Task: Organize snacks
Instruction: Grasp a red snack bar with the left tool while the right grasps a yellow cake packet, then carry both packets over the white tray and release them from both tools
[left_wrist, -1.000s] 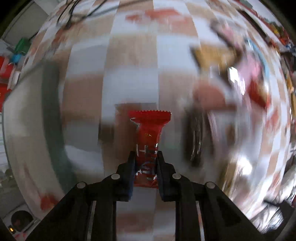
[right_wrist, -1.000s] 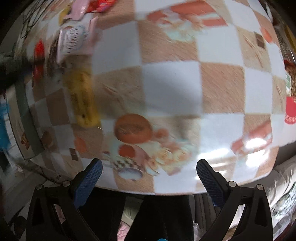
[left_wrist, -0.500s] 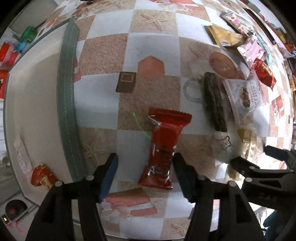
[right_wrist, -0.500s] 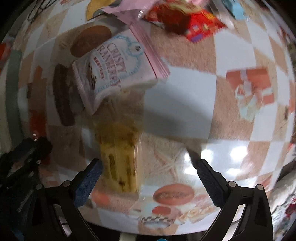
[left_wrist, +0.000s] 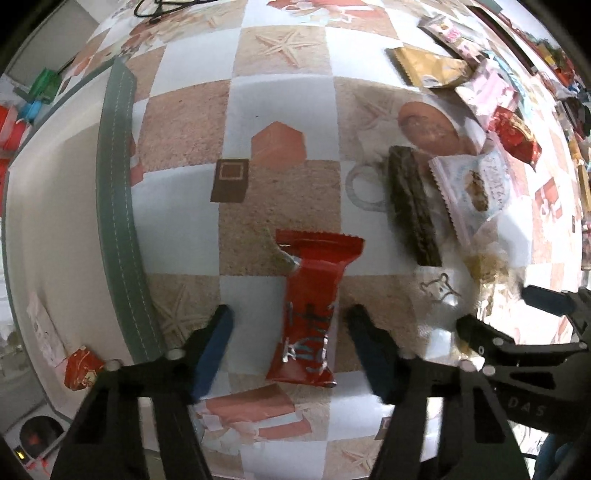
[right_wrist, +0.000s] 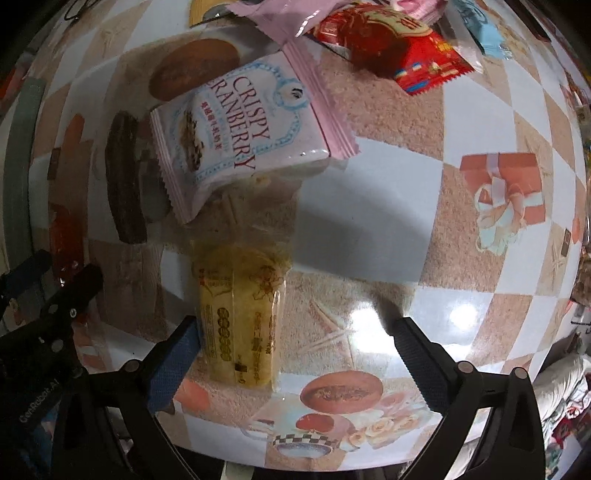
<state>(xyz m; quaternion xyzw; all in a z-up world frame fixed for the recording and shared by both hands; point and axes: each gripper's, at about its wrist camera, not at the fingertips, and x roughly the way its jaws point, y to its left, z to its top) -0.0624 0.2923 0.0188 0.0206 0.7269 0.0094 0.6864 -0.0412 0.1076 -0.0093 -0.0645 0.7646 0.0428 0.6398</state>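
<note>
A red snack bar (left_wrist: 314, 310) lies flat on the checked tablecloth between the open jaws of my left gripper (left_wrist: 291, 328), touching neither finger. My right gripper (right_wrist: 295, 341) is open over a yellow snack pack (right_wrist: 240, 317) that lies by its left finger (right_wrist: 177, 354). A pink Crispy Cranberry pack (right_wrist: 240, 136) rests partly on the yellow pack's far end. A dark brown bar (right_wrist: 123, 181) lies to the left of it and shows in the left wrist view (left_wrist: 412, 205) too. The right gripper also shows at the right edge of the left wrist view (left_wrist: 517, 314).
More packets lie at the back: a red one (right_wrist: 391, 48), a gold one (left_wrist: 424, 68) and a pink one (left_wrist: 487, 90). A green strap (left_wrist: 118, 206) runs along the table's left side. The near table edge (right_wrist: 332, 465) is just below the right gripper.
My left gripper has opened and let go of the red bar, which now lies on the table. My right gripper has moved in over the yellow pack.
</note>
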